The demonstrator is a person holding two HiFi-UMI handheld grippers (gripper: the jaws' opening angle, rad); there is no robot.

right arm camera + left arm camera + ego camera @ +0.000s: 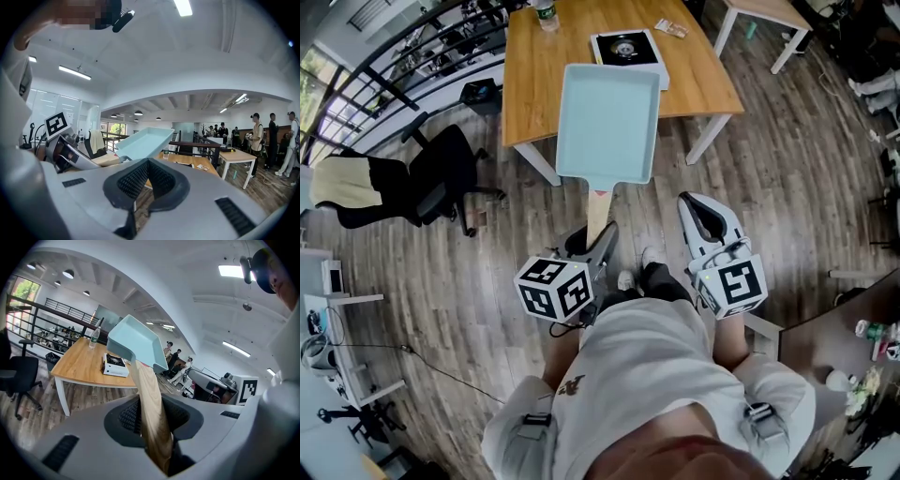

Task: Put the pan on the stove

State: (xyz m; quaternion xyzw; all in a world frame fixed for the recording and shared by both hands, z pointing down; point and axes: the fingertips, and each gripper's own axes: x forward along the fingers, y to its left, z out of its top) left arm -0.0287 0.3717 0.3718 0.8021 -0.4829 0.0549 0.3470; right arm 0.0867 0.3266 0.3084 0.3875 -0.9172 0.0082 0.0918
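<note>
1. The left gripper (602,234) has its jaws clenched on the wooden handle (598,211) of the pan (607,122). In the left gripper view the handle runs straight up between the dark pads (129,416).
2. The pan is a pale blue rectangular tray, empty inside. It hangs in the air in front of the person, tilted, with its far end raised.
3. In the head view the pan overlaps the near edge of the wooden worktop (534,75) and a near corner of the stove (628,49). It is not resting on either.
4. The stove (a small white single burner) sits on the worktop, with a bottle (546,14) standing beyond it near the far edge.
5. The right gripper (692,202) is to the right of the pan and apart from it. Its jaws are pressed together with nothing between them.
6. A black office chair (441,178) stands on the wood floor (787,169), left of the worktop.
</note>
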